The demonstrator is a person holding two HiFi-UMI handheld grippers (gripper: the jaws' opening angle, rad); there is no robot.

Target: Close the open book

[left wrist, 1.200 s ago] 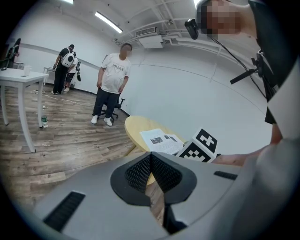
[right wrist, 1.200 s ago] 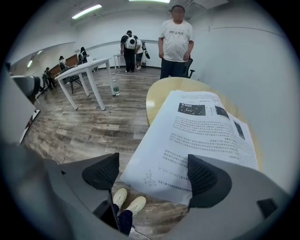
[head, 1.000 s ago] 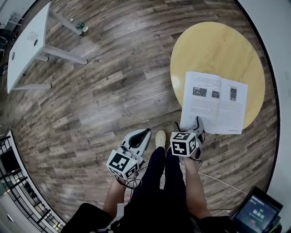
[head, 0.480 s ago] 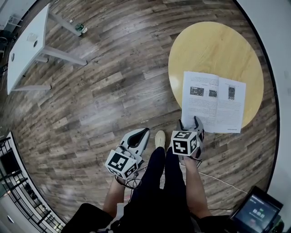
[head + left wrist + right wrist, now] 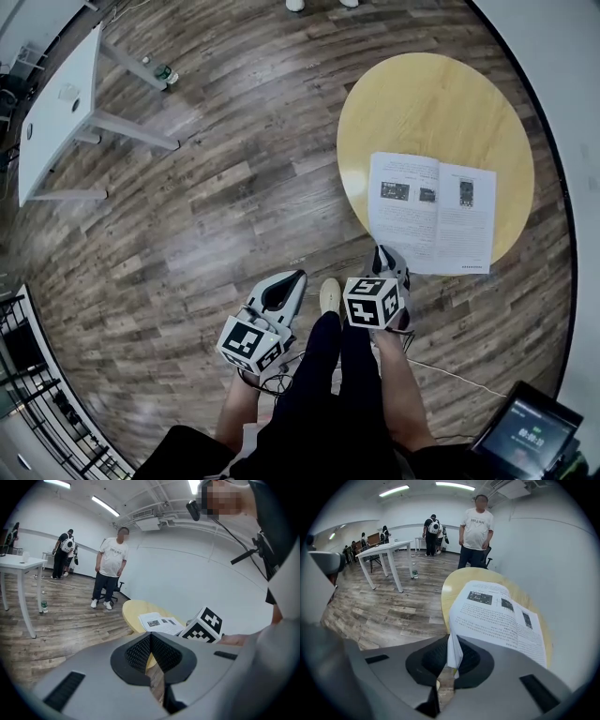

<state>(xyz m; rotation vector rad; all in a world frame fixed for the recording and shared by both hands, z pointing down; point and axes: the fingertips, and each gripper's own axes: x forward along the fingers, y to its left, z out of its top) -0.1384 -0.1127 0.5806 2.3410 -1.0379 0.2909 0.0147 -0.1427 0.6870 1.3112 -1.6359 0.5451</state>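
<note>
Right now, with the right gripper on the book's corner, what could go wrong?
1. The right gripper's jaws have just been closing on a thin page corner of the book. Folding it over from there could crease or tear the paper.
2. The book overhangs the round table's near edge. The left gripper, shut and empty, is off to the side, so nothing pins the book: a pull might drag it off.

Right tongs [image 5: 387, 255] just clamped onto book [image 5: 431, 220]

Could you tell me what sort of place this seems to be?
Probably a sparse office or lab room: a plank floor, a white worktable, a ceiling strip light and a bystander.
</note>
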